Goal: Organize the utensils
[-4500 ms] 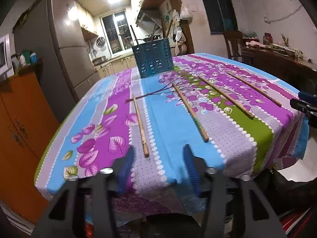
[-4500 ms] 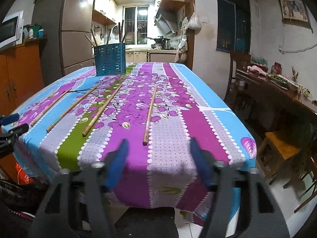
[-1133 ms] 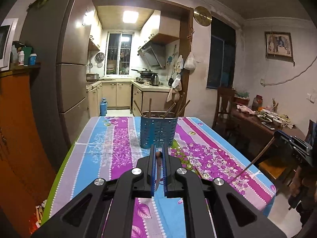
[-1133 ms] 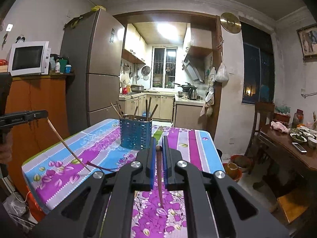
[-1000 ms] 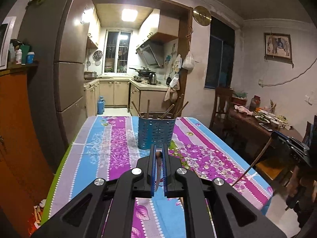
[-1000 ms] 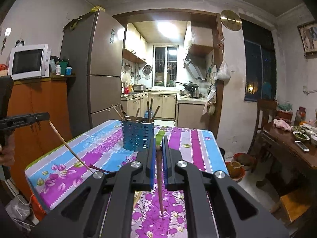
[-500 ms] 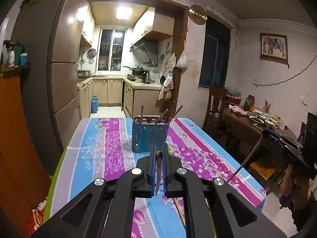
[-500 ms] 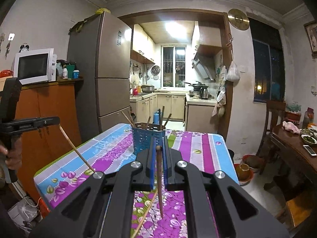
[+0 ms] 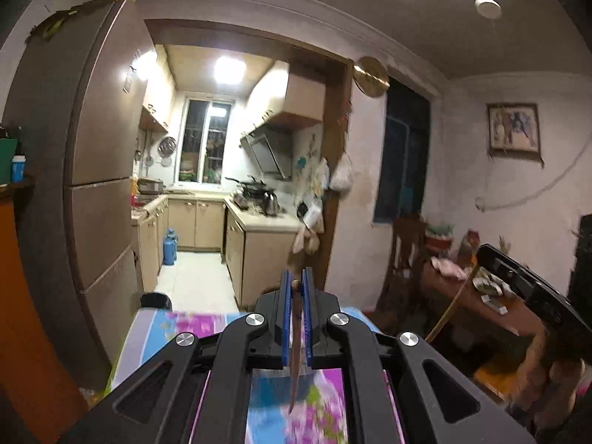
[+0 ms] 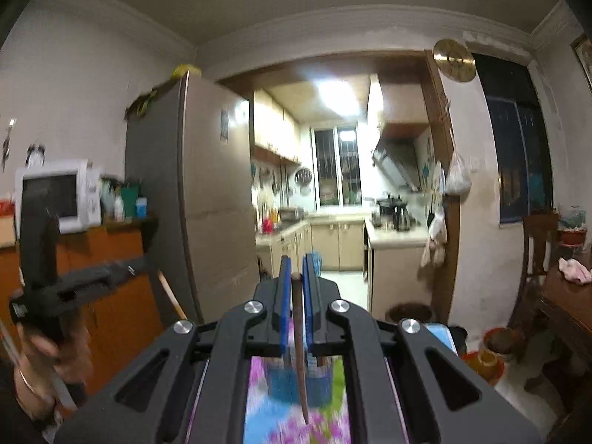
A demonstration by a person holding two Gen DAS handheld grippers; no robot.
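My left gripper (image 9: 295, 283) is shut on a brown chopstick (image 9: 295, 362) that hangs point down between the blue pads. My right gripper (image 10: 294, 270) is shut on another chopstick (image 10: 300, 366), also point down. The blue perforated utensil holder (image 10: 285, 384) shows blurred below the right gripper, mostly hidden by the jaws; in the left wrist view only a blurred blue patch (image 9: 270, 388) shows. The right gripper also appears in the left wrist view (image 9: 518, 281), the left one in the right wrist view (image 10: 74, 288), each with its chopstick slanting down.
The floral tablecloth (image 9: 177, 322) covers the table under both grippers. A tall fridge (image 10: 207, 199) and an orange cabinet (image 10: 118, 296) stand on the left. A wooden side table (image 9: 477, 303) and a chair (image 9: 403, 259) stand on the right. The kitchen doorway lies ahead.
Both grippers have moved forward and tilted up over the holder, each still gripping its chopstick. The holder has dropped from mid-view to below the jaws. The view is blurred with motion.
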